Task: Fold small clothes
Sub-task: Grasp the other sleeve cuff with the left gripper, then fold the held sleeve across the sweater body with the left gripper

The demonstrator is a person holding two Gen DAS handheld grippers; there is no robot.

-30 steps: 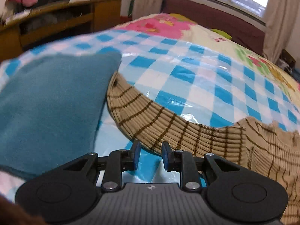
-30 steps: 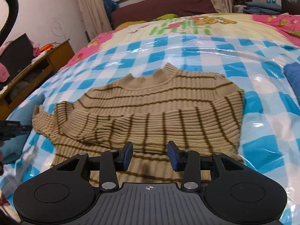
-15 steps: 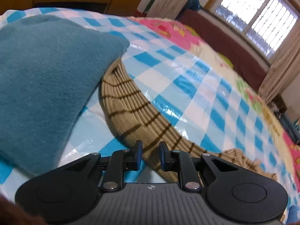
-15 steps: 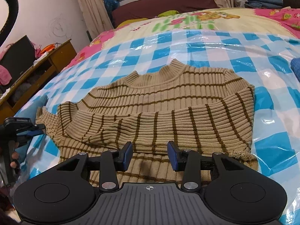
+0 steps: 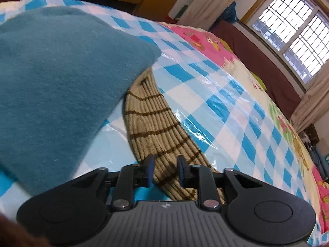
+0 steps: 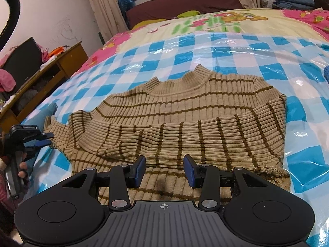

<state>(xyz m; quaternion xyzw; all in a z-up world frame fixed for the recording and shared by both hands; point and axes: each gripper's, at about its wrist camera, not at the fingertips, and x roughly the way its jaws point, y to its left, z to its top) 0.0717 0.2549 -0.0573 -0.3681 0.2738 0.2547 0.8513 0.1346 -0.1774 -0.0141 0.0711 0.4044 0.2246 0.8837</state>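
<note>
Left gripper (image 5: 164, 169) jaws are opening astride the ribbed tan sleeve (image 5: 152, 123) at lower centre; right gripper (image 6: 163, 170) hangs parted, empty, over the striped knit sweater (image 6: 185, 119) mid-frame on glossy blue-checked plastic (image 6: 226, 49) covering the bed; fuzzy teal cloth (image 5: 57, 78) upper left.

Each gripper is a matte black frame with a ribbed grey centre plate bearing a small crosshair mark, flanked by two round black discs with shallow circular recesses. On the left gripper (image 5: 164, 165) and the right gripper (image 6: 163, 167) alike, two black linkage arms pivot on silver screw heads — smaller screws sit at the outer joints — and end in narrow blue pads (image 6: 190, 171). In the right wrist view the left gripper's black handle appears at the frame's left edge, with a dark red knitted sleeve (image 6: 5, 187) beside it.
</note>
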